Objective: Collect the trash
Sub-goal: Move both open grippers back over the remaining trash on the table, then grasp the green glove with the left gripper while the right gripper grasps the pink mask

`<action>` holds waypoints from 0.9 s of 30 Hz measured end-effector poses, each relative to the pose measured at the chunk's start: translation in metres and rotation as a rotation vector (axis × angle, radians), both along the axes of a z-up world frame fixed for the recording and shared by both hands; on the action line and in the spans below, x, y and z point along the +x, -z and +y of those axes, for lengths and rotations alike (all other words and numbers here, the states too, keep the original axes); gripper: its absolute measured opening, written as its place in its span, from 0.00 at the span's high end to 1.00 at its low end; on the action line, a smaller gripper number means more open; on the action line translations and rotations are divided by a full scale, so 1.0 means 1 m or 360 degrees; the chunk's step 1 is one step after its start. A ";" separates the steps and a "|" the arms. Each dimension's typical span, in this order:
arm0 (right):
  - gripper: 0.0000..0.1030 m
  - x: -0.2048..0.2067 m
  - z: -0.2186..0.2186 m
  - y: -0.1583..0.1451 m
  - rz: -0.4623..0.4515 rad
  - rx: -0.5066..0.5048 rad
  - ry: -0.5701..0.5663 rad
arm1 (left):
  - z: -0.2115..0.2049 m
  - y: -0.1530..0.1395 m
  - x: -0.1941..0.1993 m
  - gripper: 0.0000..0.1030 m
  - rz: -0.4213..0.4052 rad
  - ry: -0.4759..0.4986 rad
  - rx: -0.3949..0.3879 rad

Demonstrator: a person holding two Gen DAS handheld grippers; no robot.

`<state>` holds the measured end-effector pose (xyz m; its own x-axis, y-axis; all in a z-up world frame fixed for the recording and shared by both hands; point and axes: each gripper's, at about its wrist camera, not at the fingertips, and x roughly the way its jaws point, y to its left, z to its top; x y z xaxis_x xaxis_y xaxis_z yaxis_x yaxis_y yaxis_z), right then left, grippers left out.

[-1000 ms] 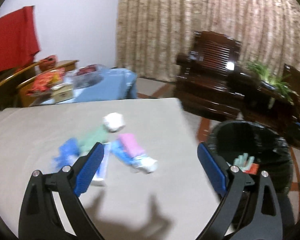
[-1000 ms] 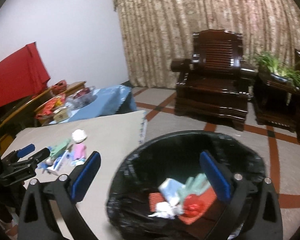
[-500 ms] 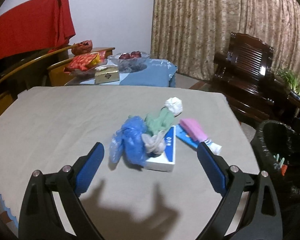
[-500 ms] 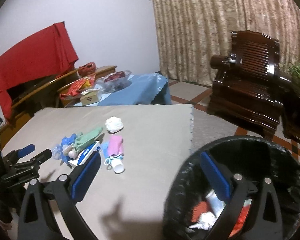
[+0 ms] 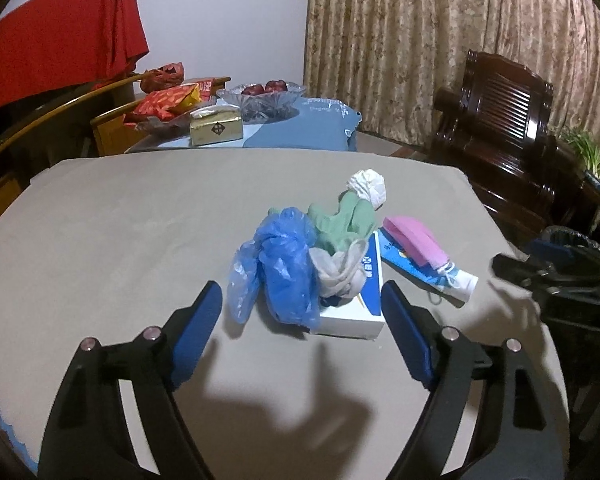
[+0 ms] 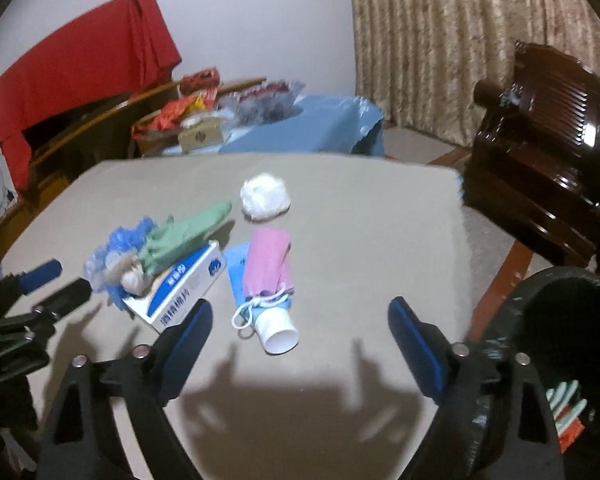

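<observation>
The grey cloth-covered counter [image 5: 120,220] carries a heap of trash at its middle. The black-bagged round bin [image 6: 560,320] stands off the counter at 4 o'clock in the right wrist view; a few bits of rubbish, some green and red, lie in its bottom.

The left claw [image 5: 302,312] hangs before the heap, jaws apart and closing, nothing pinched yet. Ahead of it lie the crumpled blue plastic bag [image 5: 276,268], the flat white-and-blue box [image 5: 360,300] and the green glove [image 5: 340,220] draped over it. The right claw [image 6: 300,334], also apart and closing, holds nothing; the white-capped blue tube [image 6: 278,332] under the pink face mask [image 6: 266,264] lies at 12 o'clock. The white paper ball [image 6: 265,197] sits farthest.

Likely risks: the bag slips or drags the glove along, since the pieces overlap; the mask's loops could snag the tube.
</observation>
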<state>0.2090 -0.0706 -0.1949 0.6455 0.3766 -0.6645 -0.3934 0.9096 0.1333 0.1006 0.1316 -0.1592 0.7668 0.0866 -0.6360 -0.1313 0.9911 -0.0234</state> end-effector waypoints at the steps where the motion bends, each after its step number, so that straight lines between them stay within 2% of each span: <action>1: 0.21 0.003 0.003 0.006 0.0026 -0.0006 -0.0007 | 0.000 0.003 0.001 0.25 0.0010 0.0009 -0.0002; 7: 0.21 0.006 0.006 0.007 0.0014 -0.0023 0.0003 | -0.001 0.004 0.004 0.30 -0.0001 0.0035 -0.0011; 11: 0.21 0.012 -0.002 0.004 -0.0001 -0.0028 0.0058 | -0.005 0.001 0.015 0.37 -0.0027 0.0079 -0.0016; 18: 0.21 0.022 -0.013 0.002 0.0000 -0.0023 0.0121 | -0.026 0.005 0.047 0.60 -0.0027 0.0194 0.0007; 22: 0.21 0.023 -0.013 0.002 0.0001 -0.0018 0.0120 | -0.034 0.020 0.064 0.65 0.0036 0.0198 0.0047; 27: 0.21 0.028 -0.008 0.004 0.0010 -0.0011 0.0098 | -0.034 0.031 0.071 0.66 0.0070 0.0156 0.0102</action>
